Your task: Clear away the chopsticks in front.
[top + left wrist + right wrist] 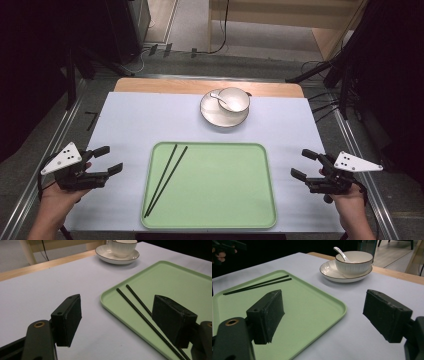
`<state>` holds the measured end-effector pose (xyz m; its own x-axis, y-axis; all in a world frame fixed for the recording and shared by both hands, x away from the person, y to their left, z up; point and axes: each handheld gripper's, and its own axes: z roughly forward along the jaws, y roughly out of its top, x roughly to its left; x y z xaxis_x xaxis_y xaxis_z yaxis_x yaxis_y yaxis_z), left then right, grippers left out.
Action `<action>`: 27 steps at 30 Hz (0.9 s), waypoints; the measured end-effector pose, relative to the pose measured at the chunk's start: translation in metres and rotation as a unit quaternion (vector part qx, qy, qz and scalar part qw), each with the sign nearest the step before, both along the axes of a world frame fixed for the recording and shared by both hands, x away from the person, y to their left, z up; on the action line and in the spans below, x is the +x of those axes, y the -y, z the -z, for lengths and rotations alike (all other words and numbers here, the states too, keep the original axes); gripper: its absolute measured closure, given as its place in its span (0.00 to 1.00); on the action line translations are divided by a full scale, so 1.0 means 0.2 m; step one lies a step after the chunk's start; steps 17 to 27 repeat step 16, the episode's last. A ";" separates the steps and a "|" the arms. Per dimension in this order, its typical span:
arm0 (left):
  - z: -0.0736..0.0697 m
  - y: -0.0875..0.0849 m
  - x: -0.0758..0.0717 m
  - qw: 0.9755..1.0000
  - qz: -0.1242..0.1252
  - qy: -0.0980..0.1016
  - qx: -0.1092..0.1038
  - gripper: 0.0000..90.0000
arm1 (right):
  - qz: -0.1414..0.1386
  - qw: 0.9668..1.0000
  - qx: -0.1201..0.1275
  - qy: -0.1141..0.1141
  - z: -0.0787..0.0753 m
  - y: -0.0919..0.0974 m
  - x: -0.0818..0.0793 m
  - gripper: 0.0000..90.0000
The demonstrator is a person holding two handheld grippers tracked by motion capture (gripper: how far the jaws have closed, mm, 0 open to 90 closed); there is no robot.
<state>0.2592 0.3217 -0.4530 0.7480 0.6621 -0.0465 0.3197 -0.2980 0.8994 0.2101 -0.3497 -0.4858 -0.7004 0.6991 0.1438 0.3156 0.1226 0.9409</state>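
Note:
A light green tray [225, 192] lies at the front middle of the white table. Two black chopsticks [165, 179] rest side by side along its left part, also visible in the left gripper view [140, 307] and the right gripper view [259, 285]. Behind the tray a white bowl [234, 99] with a white spoon [218, 98] stands on a white plate [220, 117]. My left gripper [111, 160] hovers open left of the tray, holding nothing. My right gripper [303, 164] hovers open right of the tray, also holding nothing.
The table's wooden back edge [165, 86] runs behind the plate. Bare white tabletop [135, 120] spreads around the tray. Dark stands and cables [330, 75] sit on the floor beyond the table.

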 end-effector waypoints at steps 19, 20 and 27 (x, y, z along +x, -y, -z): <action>0.01 0.00 0.01 1.000 -0.005 -0.010 0.004 0.27 | 0.000 1.000 0.000 -0.002 0.00 0.00 0.00 0.19; 0.01 0.00 0.01 1.000 -0.005 -0.010 0.004 0.27 | 0.000 1.000 0.000 -0.002 0.00 0.00 0.00 0.19; 0.01 0.00 0.01 1.000 -0.005 -0.010 0.004 0.27 | 0.000 1.000 0.000 -0.002 0.00 0.00 0.00 0.19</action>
